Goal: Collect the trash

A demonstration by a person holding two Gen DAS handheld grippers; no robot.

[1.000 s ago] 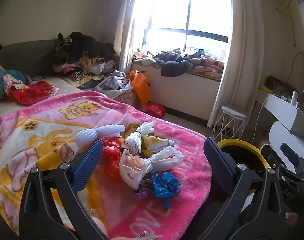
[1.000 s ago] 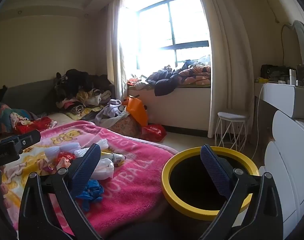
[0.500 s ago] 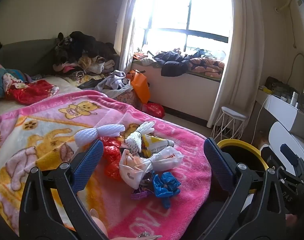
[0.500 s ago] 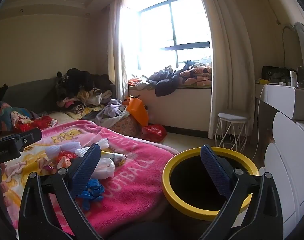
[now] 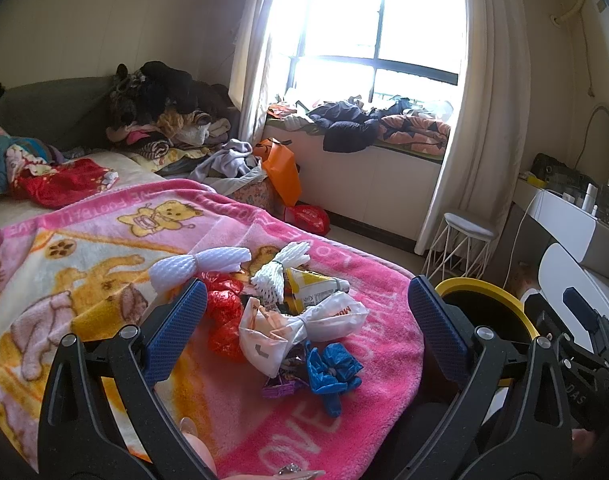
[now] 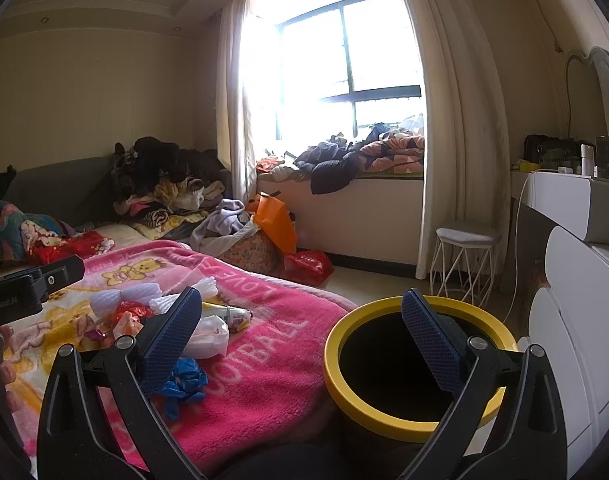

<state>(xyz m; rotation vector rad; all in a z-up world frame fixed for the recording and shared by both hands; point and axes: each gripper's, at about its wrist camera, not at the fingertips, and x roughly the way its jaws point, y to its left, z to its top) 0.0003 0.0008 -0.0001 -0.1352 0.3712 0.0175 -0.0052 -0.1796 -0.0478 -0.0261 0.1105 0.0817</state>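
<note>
— Where's the trash?

— Heaped on the pink fleece bear blanket (image 5: pixel 104 264): a knotted white plastic bag (image 5: pixel 300 326), a crumpled blue plastic bag (image 5: pixel 332 368), red foil wrappers (image 5: pixel 224 316). My left gripper (image 5: pixel 304 320) and right gripper (image 6: pixel 302 330) both hang spread wide, holding nothing.

— Risk?

— I think the light bags could slip or drag neighbours off the blanket edge.

— Views?

— Only the right one shows the whole yellow-rimmed black bin (image 6: pixel 412 364), beside the bed.
</note>
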